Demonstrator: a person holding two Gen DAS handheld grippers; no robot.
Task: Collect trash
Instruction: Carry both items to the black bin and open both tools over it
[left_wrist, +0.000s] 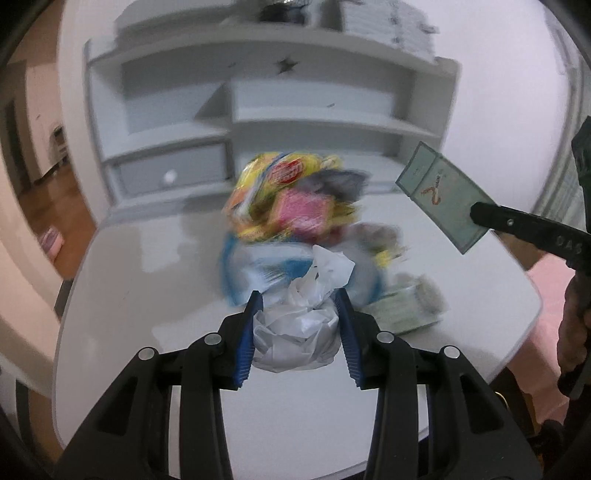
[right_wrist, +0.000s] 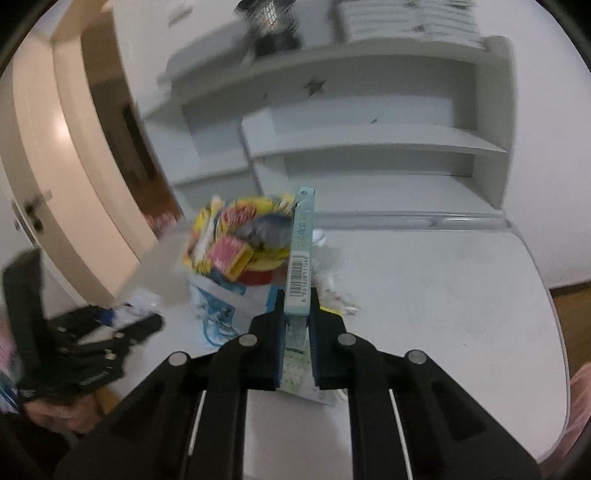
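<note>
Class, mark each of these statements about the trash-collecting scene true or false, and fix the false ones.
1. The right tongs grip a pale green carton. True.
2. The left tongs are empty. False: they are closed on the white plastic bag at its gathered part.
3. The trash bag is filled with colourful wrappers. True.
4. The carton lies flat on the white table. False: it is held up in the air, above the table, near the bag.
5. The shelf unit behind the table has a drawer with a knob. True.
</note>
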